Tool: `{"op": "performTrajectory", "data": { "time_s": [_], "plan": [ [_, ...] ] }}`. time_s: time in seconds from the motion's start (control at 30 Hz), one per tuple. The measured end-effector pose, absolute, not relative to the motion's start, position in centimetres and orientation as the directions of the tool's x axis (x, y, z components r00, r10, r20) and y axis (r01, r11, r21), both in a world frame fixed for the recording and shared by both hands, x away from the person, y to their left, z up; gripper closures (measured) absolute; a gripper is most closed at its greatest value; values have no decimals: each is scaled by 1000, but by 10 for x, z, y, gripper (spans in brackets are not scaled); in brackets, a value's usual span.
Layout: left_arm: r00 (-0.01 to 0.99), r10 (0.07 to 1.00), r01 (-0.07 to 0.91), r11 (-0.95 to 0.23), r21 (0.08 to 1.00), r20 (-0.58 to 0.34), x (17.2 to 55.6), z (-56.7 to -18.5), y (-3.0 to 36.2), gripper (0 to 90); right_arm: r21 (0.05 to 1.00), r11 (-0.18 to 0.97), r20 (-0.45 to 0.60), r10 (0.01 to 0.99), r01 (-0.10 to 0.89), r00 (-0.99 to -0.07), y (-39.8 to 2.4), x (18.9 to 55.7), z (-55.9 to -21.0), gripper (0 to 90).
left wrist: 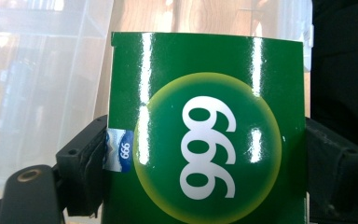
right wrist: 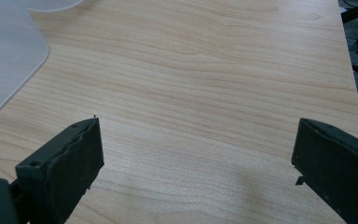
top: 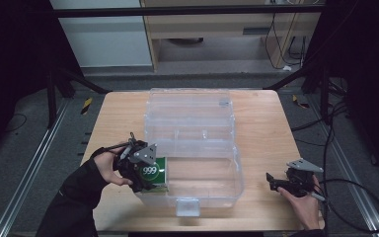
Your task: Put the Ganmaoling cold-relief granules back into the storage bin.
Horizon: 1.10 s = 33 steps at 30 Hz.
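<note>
My left gripper (top: pixel 150 173) is shut on a green box marked 999 (top: pixel 154 174), holding it at the front left corner of the clear plastic bin (top: pixel 237 170). In the left gripper view the green box (left wrist: pixel 205 126) stands between both black pads (left wrist: pixel 87 163), which press on its two sides. My right gripper (top: pixel 272 181) rests over bare wood at the front right of the table, to the right of the bin. Its jaws stand wide apart in the right gripper view (right wrist: pixel 196 158) with nothing between them.
The bin's clear lid (top: pixel 190 106) lies open behind it toward the table's far edge. A latch tab (top: pixel 187 207) juts from the bin's front wall. The wooden table (top: pixel 266 128) has bare strips left and right of the bin. Cables trail on the floor at right.
</note>
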<state>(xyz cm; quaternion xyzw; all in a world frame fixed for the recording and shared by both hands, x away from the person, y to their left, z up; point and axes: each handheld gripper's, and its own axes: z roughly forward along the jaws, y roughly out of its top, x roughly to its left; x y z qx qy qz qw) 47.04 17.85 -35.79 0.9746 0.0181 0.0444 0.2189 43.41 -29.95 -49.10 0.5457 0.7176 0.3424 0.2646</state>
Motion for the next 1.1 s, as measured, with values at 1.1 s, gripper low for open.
{"op": "performTrajectory", "data": {
  "time_s": [1.1],
  "plan": [
    [995, 82, 52, -917, 394, 61, 473, -399, 174, 138, 775, 173, -6, 964, 608, -267, -299, 434, -492, 23]
  ]
}}
